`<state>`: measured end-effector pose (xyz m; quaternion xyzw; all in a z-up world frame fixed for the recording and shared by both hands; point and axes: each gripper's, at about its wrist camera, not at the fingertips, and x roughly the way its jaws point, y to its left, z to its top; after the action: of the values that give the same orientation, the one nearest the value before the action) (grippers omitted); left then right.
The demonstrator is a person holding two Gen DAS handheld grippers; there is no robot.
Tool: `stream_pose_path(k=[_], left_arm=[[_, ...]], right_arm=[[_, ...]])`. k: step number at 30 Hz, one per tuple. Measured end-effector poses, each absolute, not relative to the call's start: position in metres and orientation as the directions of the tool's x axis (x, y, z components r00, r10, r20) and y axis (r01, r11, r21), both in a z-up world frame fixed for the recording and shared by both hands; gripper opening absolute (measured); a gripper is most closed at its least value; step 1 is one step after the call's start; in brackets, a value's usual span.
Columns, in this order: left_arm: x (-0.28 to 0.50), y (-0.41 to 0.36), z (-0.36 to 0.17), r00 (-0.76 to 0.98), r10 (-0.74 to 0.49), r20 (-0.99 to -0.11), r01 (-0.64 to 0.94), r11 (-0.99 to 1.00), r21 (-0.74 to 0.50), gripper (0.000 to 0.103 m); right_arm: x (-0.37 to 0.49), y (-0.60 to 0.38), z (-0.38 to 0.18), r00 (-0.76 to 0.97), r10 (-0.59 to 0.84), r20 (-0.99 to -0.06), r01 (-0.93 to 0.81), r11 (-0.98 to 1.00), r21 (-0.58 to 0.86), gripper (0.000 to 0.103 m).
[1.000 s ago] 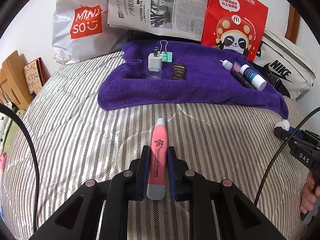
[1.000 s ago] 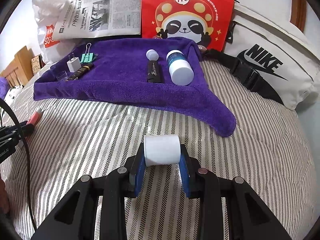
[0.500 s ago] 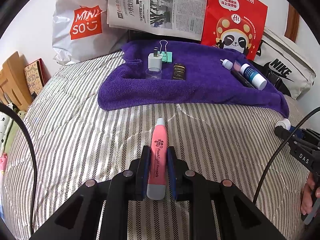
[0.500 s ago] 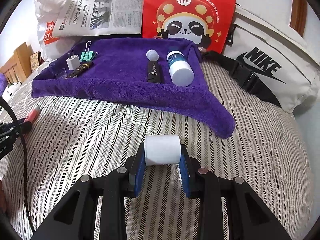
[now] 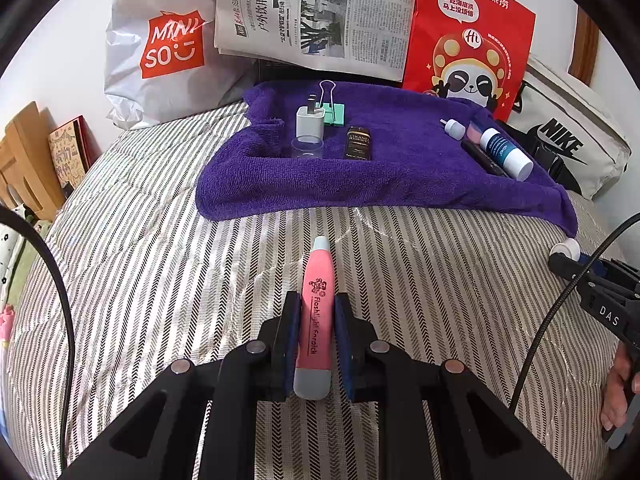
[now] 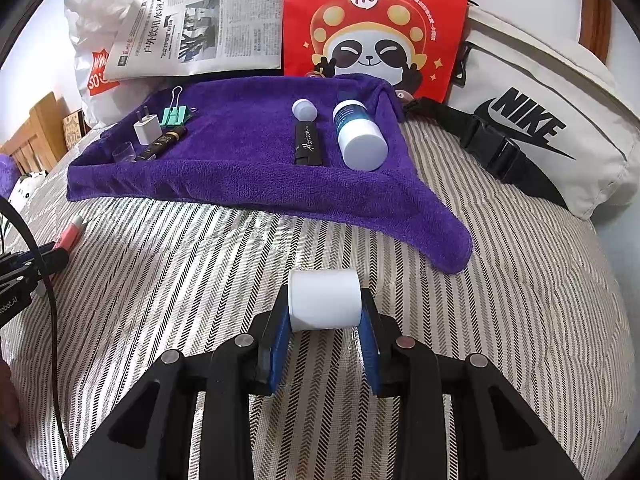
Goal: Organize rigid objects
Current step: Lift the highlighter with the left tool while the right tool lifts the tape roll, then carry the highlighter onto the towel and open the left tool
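My left gripper (image 5: 316, 320) is shut on a pink flashlight earpick pen (image 5: 317, 312), held above the striped bedspread in front of the purple towel (image 5: 384, 188). My right gripper (image 6: 324, 312) is shut on a white cylinder (image 6: 324, 299), in front of the towel's (image 6: 240, 176) right corner. On the towel lie a white charger plug (image 5: 309, 122), a green binder clip (image 5: 333, 112), a clear cup (image 5: 306, 148), a black-gold tube (image 5: 358, 143), a small white cap (image 6: 304, 109), a black tube (image 6: 308, 145) and a blue-white bottle (image 6: 358, 136).
Behind the towel stand a Miniso bag (image 5: 160, 48), a newspaper (image 5: 316, 16) and a red panda bag (image 5: 468, 36). A white Nike bag (image 6: 536, 128) lies at the right. Wooden furniture (image 5: 20, 164) is at the left edge of the bed.
Both grippers have shifted slightly; the right one moved a little nearer the towel. Both grips are unchanged.
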<state>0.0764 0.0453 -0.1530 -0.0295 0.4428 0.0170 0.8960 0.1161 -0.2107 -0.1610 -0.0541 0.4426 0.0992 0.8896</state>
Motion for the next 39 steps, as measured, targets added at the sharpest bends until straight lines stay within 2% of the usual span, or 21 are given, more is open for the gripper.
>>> stream_pose_path(k=[14, 21, 39], left_arm=[[0.076, 0.045, -0.153, 0.609, 0.0, -0.793, -0.058, 0.997, -0.045, 0.017], [0.075, 0.059, -0.151, 0.614, -0.083, -0.785, -0.063, 0.986, -0.154, 0.016], [0.085, 0.067, -0.134, 0.582, -0.123, -0.804, -0.064, 0.979, -0.196, 0.016]], right_arm=[[0.116, -0.211, -0.162, 0.589, 0.129, -0.798, -0.225, 0.974, -0.008, 0.031], [0.116, -0.211, -0.161, 0.584, 0.137, -0.8, -0.225, 0.974, 0.003, 0.031], [0.118, -0.211, -0.16, 0.567, 0.151, -0.81, -0.231, 0.973, 0.019, 0.031]])
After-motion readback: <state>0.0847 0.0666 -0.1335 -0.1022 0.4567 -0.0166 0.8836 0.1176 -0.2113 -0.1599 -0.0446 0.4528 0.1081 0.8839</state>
